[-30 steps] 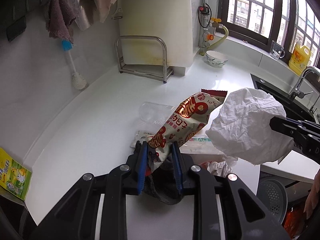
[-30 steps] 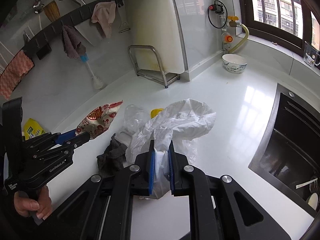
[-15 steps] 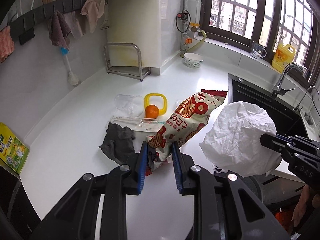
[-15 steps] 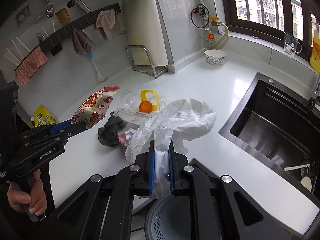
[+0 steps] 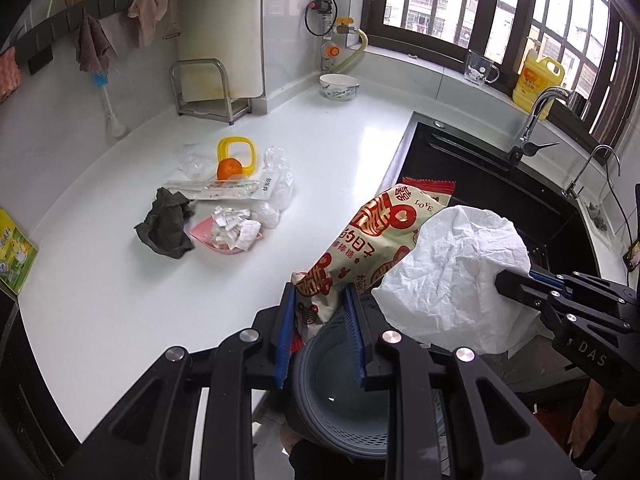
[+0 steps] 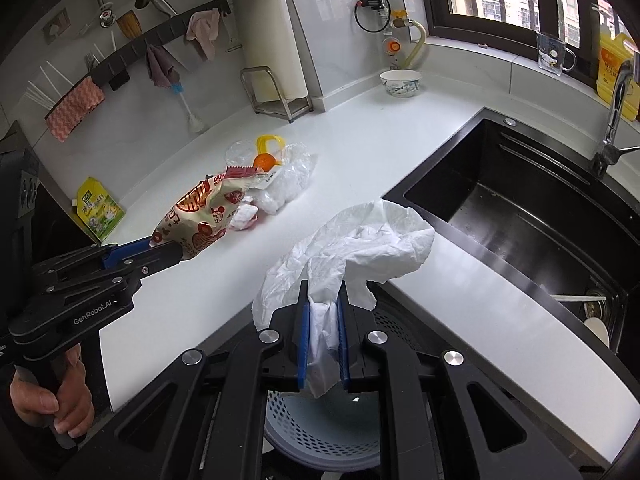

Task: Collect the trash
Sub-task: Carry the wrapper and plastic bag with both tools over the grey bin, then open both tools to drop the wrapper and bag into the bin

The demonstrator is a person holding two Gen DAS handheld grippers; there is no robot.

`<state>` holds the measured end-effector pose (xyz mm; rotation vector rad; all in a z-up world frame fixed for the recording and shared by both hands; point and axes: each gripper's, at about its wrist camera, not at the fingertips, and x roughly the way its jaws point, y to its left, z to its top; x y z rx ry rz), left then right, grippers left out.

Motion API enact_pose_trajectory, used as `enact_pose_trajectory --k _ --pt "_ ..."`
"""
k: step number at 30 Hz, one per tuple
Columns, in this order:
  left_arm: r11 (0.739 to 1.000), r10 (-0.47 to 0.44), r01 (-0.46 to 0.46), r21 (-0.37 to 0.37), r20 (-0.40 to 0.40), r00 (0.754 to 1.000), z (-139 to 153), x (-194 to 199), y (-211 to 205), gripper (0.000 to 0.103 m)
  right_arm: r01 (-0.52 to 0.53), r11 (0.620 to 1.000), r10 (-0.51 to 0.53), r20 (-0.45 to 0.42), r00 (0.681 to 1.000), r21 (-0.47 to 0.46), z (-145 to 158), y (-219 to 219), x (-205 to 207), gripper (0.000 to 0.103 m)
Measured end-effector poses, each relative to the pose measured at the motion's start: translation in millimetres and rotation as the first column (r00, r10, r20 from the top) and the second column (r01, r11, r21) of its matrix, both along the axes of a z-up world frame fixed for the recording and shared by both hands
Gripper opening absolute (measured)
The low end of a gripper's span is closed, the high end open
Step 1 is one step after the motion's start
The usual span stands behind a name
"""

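My left gripper (image 5: 320,312) is shut on a red-and-cream snack bag (image 5: 372,240), held past the counter edge above a grey perforated bin (image 5: 344,396). The gripper shows in the right wrist view (image 6: 168,250) with the bag (image 6: 200,212). My right gripper (image 6: 323,320) is shut on a crumpled white plastic bag (image 6: 360,244), also above the bin (image 6: 320,428). That white bag (image 5: 452,280) hangs right of the snack bag. More trash lies on the white counter (image 5: 120,280): a dark rag (image 5: 166,228), torn paper on a pink wrapper (image 5: 232,232), clear plastic bags (image 5: 278,188).
An orange (image 5: 229,168) sits by a yellow ring (image 5: 236,152). A black sink (image 6: 532,216) with a tap (image 6: 616,108) lies to the right. A bowl (image 5: 339,86), a metal rack (image 5: 208,88) and a yellow-green packet (image 5: 14,256) stand along the counter's edges.
Both grippers have pulled back from the counter with their bags and now hang past its edge over the bin. The pile of trash on the counter has come into view.
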<state>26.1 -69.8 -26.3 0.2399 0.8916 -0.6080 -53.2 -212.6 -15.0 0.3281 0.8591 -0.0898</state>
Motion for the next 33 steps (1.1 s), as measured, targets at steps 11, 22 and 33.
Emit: enact_pose_trajectory --k 11,22,33 --pt "0.999 0.030 -0.029 0.030 -0.065 0.997 -35 -46 -20 0.024 -0.046 0.999 0.047 -0.077 0.996 0.025 -36 -19 -38 0.012" --pt "0.993 0.071 -0.058 0.098 -0.135 0.988 -89 -55 -27 0.025 -0.086 0.994 0.096 -0.154 0.983 0.072 -86 -19 -38 0.011" --pt "0.984 0.127 -0.097 0.151 -0.201 0.971 -146 -42 -31 0.025 -0.104 0.986 0.133 -0.239 0.962 0.128 -150 -20 -19 0.011"
